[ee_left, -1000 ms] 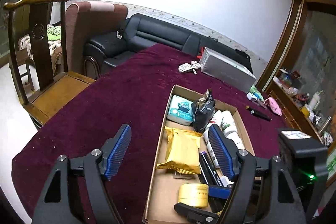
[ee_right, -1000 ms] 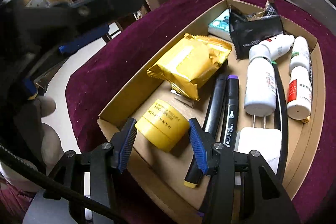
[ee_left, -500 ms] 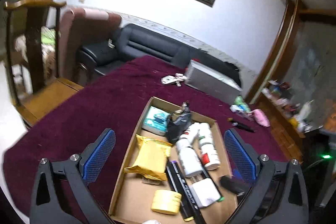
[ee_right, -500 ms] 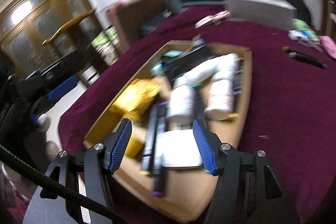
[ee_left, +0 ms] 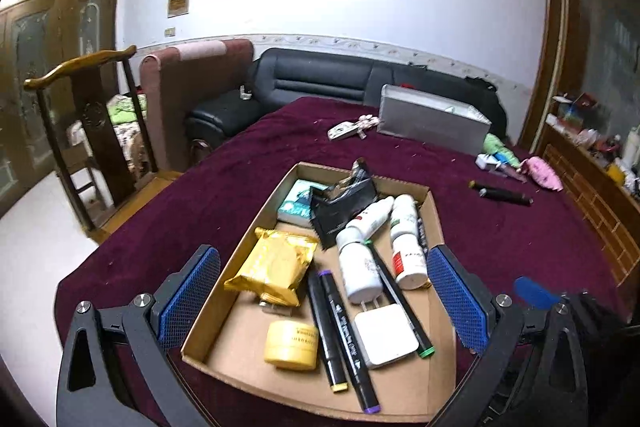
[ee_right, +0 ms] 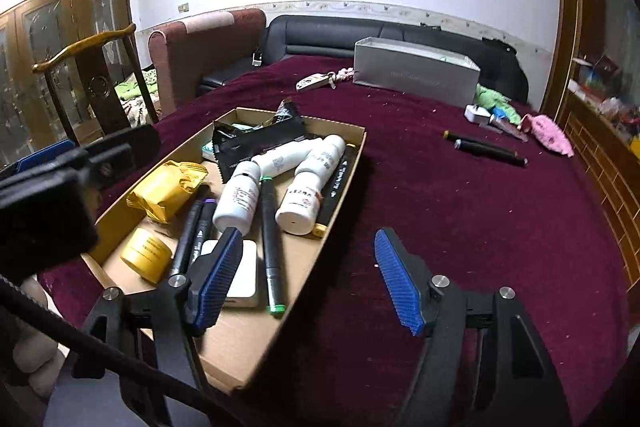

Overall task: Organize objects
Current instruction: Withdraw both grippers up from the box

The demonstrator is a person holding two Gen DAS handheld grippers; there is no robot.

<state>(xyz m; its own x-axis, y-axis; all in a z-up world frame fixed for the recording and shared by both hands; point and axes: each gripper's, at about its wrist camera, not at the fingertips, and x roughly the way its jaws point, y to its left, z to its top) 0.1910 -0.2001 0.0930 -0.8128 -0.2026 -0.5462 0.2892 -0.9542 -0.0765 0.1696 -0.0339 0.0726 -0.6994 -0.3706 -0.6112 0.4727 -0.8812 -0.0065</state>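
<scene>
Left wrist view, your inventory: one cardboard tray (ee_left: 434,223) on the maroon surface (ee_left: 240,163), holding one yellow snack packet (ee_left: 274,267), one yellow round tin (ee_left: 291,345), one white charger (ee_left: 385,335), three white bottles (ee_left: 358,269), one black pouch (ee_left: 344,201), one teal tissue pack (ee_left: 295,205), and four markers, of which you see three fully (ee_left: 346,327). Your left tongs (ee_left: 324,301) stand spread wide above the tray, gripping nothing. Your right tongs (ee_right: 310,283) are opening, nothing between them. One black pen (ee_right: 486,148) lies apart.
</scene>
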